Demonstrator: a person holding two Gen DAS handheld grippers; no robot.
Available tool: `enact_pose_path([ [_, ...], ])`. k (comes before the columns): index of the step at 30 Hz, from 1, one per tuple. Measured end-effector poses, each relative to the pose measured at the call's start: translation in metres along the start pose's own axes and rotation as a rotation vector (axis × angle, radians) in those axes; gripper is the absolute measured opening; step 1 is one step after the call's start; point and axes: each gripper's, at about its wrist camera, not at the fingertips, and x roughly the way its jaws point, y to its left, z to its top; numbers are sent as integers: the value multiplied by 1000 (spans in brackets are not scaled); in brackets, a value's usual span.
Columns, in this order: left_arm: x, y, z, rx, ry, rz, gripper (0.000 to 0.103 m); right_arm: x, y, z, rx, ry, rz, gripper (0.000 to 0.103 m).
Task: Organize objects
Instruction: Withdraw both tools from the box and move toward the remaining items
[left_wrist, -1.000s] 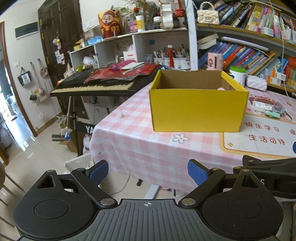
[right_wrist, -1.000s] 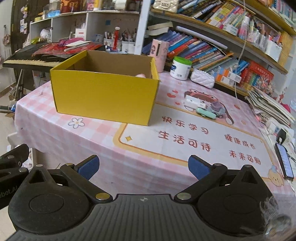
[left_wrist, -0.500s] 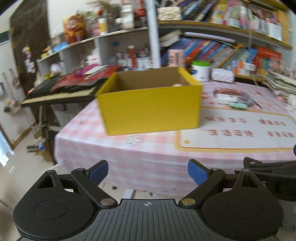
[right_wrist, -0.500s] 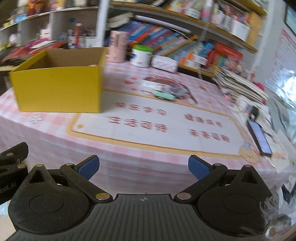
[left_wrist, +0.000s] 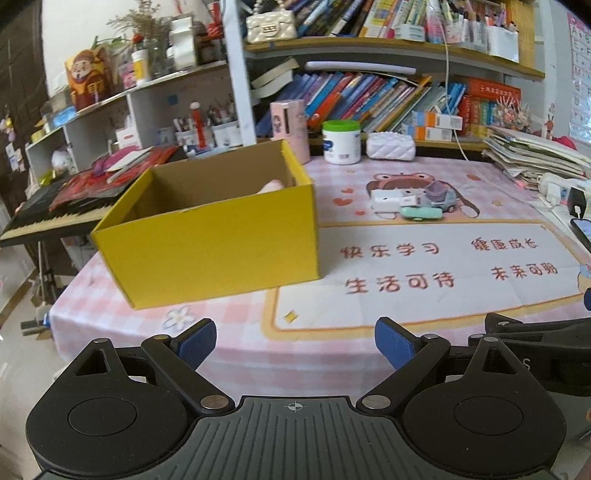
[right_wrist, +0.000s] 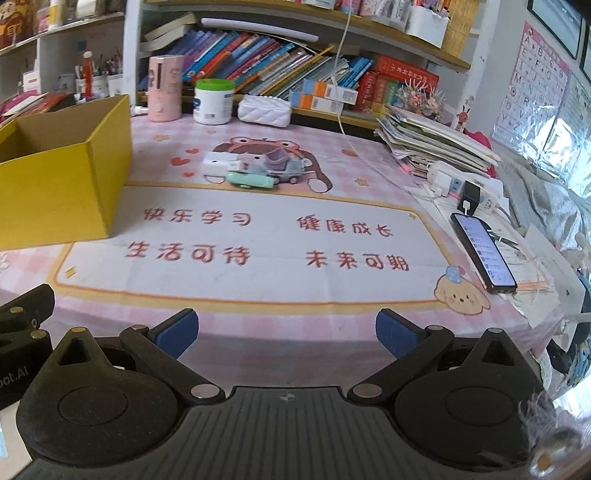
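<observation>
A yellow cardboard box (left_wrist: 218, 236) stands open on the left of the pink checked table; it also shows in the right wrist view (right_wrist: 62, 177). Something pink (left_wrist: 271, 185) lies inside it. A small cluster sits at the table's far middle: a white box (right_wrist: 221, 163), a mint green case (right_wrist: 249, 180) and a purple-grey toy truck (right_wrist: 282, 166); the cluster also shows in the left wrist view (left_wrist: 413, 201). My left gripper (left_wrist: 295, 341) is open and empty at the table's front edge. My right gripper (right_wrist: 286, 330) is open and empty, to the right of the left one.
A printed mat (right_wrist: 258, 240) covers the table's middle. A phone (right_wrist: 482, 251), power strip (right_wrist: 465, 184) and paper stack (right_wrist: 436, 144) lie at the right. A pink holder (right_wrist: 165, 88), white jar (right_wrist: 213, 101) and white pouch (right_wrist: 264, 110) stand at the back. A keyboard (left_wrist: 55, 206) is left of the table.
Both grippers have swung to the right and come closer to the table. The box has shifted left in both views; the phone and paper stack have come into sight. Both stay open.
</observation>
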Motion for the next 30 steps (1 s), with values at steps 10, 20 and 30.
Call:
enact_pose_path([
  [10,37,-34,35,-33,7,30,95,55,-25,48,-32,9,46,103],
  [20,67,-64,65,-89,16,86,95,101,-47,94,-90,-26,147,103],
  [30,91,-97,77,-128,57,132,95,145,-72,117,-116,-15,257,100],
])
